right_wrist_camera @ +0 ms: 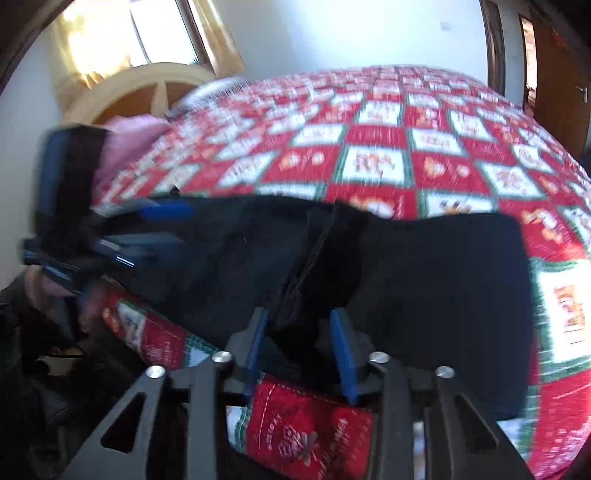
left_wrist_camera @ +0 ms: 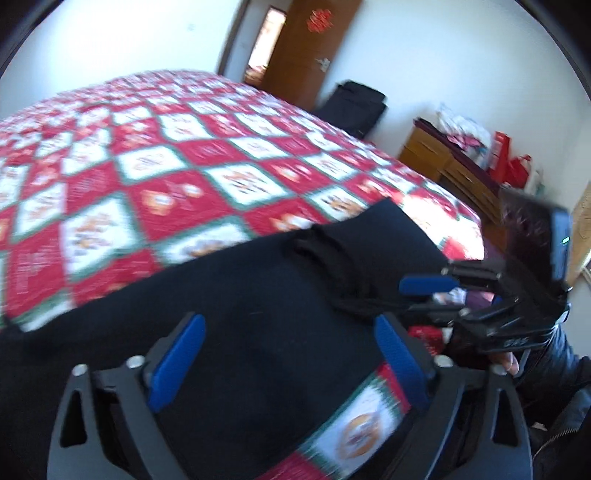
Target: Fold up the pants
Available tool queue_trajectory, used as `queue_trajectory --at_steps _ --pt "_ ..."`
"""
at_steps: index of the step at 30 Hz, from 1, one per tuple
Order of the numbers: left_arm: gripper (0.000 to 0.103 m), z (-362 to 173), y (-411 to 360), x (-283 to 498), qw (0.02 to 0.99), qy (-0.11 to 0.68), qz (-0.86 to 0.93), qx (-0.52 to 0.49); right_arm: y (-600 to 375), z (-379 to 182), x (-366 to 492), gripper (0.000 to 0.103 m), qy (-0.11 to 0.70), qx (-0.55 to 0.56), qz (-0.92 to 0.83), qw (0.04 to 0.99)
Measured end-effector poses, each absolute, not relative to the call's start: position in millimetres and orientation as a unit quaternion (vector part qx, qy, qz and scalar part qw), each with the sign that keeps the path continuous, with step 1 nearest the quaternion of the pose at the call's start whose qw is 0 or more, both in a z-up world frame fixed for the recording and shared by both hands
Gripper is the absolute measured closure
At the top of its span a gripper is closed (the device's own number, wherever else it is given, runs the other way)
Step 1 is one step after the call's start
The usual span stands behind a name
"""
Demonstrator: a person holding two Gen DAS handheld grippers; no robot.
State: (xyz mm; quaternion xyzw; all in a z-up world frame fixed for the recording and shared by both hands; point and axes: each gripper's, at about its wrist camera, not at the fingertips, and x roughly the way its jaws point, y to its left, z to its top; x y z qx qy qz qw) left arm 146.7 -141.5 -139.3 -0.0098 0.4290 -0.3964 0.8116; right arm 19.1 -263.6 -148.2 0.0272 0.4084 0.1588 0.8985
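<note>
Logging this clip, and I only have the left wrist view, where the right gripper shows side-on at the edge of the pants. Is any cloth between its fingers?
Observer: Yes. In the right wrist view, a bunched ridge of the black pants sits between the jaws of the right gripper. I cannot tell whether the pads press on it.
Operator: What lies past the far end of the pants, on the left gripper's side?
Observer: A pink pillow, with a pale wooden headboard behind it.
Operator: Where does the sunlight on the bed come from?
Observer: Probably from a bright curtained window above that headboard.
</note>
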Motion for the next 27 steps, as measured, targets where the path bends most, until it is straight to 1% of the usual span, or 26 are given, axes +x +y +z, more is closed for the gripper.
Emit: queue_trajectory --at_steps 2,3,5,6,9,13,14,15,18,19,21,27 --pt "0.016 -142.9 -158.0 149.1 0.802 0.437 -0.407 -0.01 -283.4 -142.8 12.9 0.063 0.392 0.039 0.15 0.907" --pt "0.022 -144.1 -164.3 149.8 0.798 0.441 -0.411 -0.01 -291.8 -142.9 10.7 0.063 0.385 0.048 0.14 0.911" --pt "0.03 -147.8 -180.6 152.8 0.784 0.457 -0.42 -0.017 -317.2 -145.9 10.2 0.063 0.373 0.09 0.113 0.917" --pt "0.032 -149.5 -189.2 154.4 0.776 0.465 -0.425 -0.023 -329.5 -147.5 10.1 0.063 0.365 0.119 0.106 0.917" --pt "0.036 -151.9 -202.7 157.5 0.775 0.472 -0.419 -0.022 -352.1 -151.8 9.6 0.063 0.342 0.194 0.105 0.914" --pt "0.036 -152.5 -206.9 159.4 0.775 0.472 -0.418 -0.041 -351.9 -150.0 6.8 0.062 0.315 0.197 0.086 0.924" --pt "0.042 -151.9 -208.1 159.1 0.776 0.47 -0.418 -0.043 -351.8 -149.2 6.3 0.061 0.311 0.198 0.081 0.926" --pt "0.054 -151.7 -210.0 158.1 0.779 0.468 -0.417 -0.039 -352.4 -148.3 4.9 0.058 0.305 0.201 0.079 0.927" --pt "0.081 -151.8 -212.5 155.7 0.789 0.464 -0.402 -0.024 -356.1 -148.5 2.9 0.056 0.296 0.213 0.071 0.929" --pt "0.088 -152.2 -212.1 155.3 0.792 0.463 -0.398 -0.024 -358.0 -149.1 1.8 0.056 0.297 0.217 0.07 0.928" --pt "0.091 -153.1 -210.8 155.9 0.791 0.463 -0.4 -0.032 -359.1 -149.3 2.3 0.056 0.294 0.224 0.068 0.927" --pt "0.091 -141.2 -199.7 153.3 0.804 0.444 -0.394 -0.043 -355.9 -147.8 0.0 0.056 0.288 0.21 0.068 0.932"
